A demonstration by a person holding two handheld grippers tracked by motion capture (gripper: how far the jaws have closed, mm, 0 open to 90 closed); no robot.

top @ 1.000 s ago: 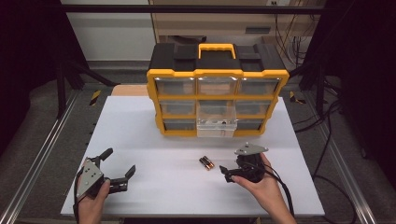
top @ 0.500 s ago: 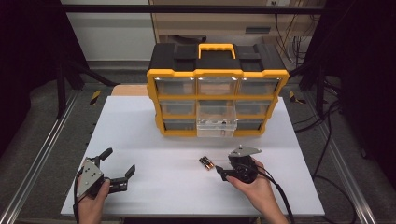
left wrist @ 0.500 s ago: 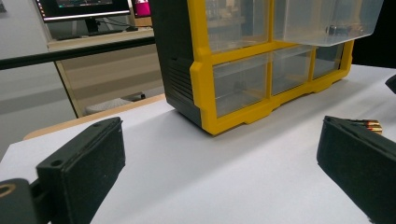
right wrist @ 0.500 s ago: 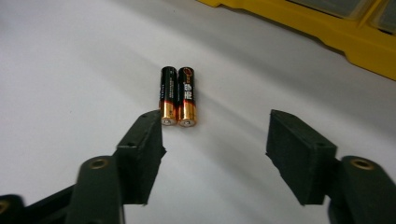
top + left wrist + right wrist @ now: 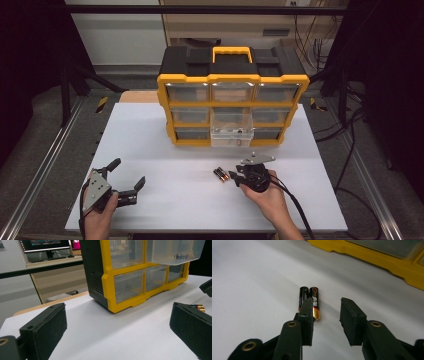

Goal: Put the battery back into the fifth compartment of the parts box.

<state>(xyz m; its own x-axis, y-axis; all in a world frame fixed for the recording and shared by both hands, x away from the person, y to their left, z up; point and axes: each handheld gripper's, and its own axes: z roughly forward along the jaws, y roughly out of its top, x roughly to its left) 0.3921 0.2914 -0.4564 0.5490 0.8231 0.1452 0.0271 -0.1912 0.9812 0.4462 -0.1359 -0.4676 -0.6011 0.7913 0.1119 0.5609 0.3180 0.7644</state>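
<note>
As seen past the jaws: batteries (image 5: 310, 300) lie just ahead-left of the right hand-held gripper (image 5: 325, 317), lengthwise along its reach.
Jaws: spread, just been closing — nothing pinched.
Nearer hand: the right — by far.

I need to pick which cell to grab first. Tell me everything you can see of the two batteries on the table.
The two batteries are small cylinders, black at one end and copper-gold at the other, with tiny print too small to read. They lie flat on the white table, side by side and touching, in front of the yellow organizer and below its pulled-out clear drawer. The right gripper sits just beside them, jaws apart; nothing grips them.
</note>
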